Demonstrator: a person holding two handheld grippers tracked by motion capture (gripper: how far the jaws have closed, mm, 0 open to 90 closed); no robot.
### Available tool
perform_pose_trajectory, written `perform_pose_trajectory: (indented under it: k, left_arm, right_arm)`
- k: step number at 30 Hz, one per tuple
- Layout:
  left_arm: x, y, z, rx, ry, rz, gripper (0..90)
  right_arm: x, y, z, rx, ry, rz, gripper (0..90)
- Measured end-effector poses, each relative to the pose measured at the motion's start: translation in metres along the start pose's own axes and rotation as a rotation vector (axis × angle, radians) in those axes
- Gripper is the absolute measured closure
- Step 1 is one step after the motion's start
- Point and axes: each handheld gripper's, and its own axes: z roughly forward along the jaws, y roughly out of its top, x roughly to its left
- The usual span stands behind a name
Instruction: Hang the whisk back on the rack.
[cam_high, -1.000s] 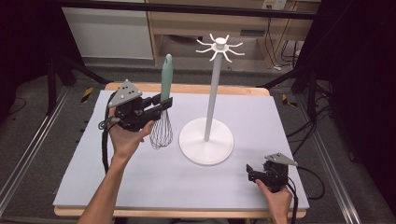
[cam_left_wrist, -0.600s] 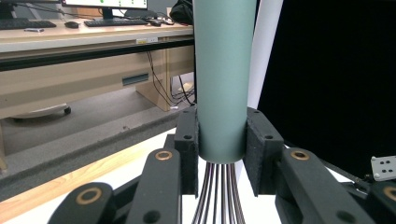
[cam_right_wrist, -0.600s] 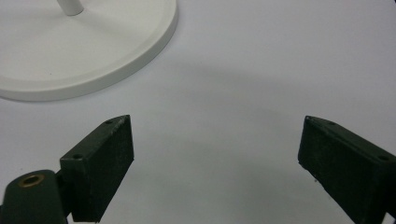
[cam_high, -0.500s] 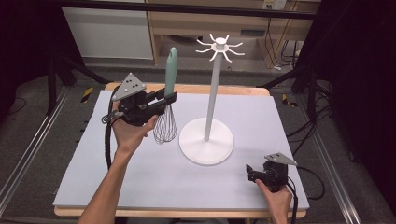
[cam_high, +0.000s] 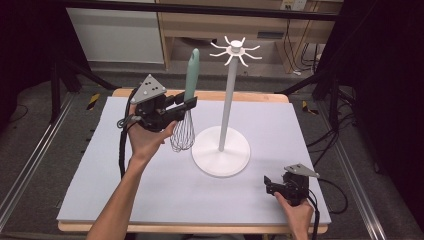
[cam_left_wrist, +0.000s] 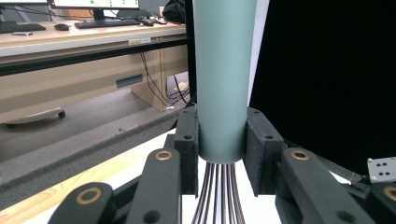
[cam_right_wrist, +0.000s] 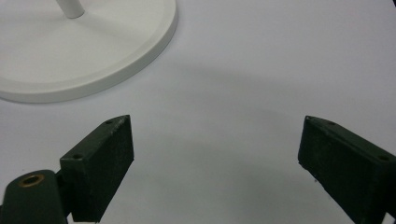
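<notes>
- The left tool (cam_high: 186, 105) is clenched on the whisk (cam_high: 188, 82), gripping the base of its smooth matte green handle; the whisk stands upright, lifted off the counter (cam_high: 125, 190), just left of the white stand (cam_high: 221, 150).
- The left gripper view (cam_left_wrist: 222, 154) shows what the high view cannot: thin dark wires fanning out below the handle between the black pads.
- The right tool (cam_high: 268, 183) rests near the stand's round base, jaws spread wide and holding nothing, as the right gripper view (cam_right_wrist: 215, 163) shows above the pale counter.
- The high view alone shows the stand's slim pole and its crown of hooks.
</notes>
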Motion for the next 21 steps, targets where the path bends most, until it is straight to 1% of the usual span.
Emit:
perform_pose_trajectory:
  k: [6, 13, 18, 21]
  left_arm:
    - [-0.002, 0.006, 0.004, 0.005, 0.0, 0.005, 68.6]
    - [-0.005, 0.006, 0.011, 0.02, -0.006, 0.012, 68.6]
    - [-0.006, 0.006, 0.013, 0.032, 0.001, 0.02, 68.6]
    - [-0.005, 0.007, 0.013, 0.031, -0.001, 0.018, 68.6]
  right_arm:
    - [0.0, 0.0, 0.0, 0.002, -0.001, 0.002, 10.9]
    - [-0.001, 0.0, -0.001, -0.002, -0.001, -0.004, 10.9]
    - [-0.001, 0.001, 0.0, 0.001, 0.001, 0.0, 10.9]
    - [0.0, 0.001, 0.0, 0.002, 0.003, 0.003, 10.9]
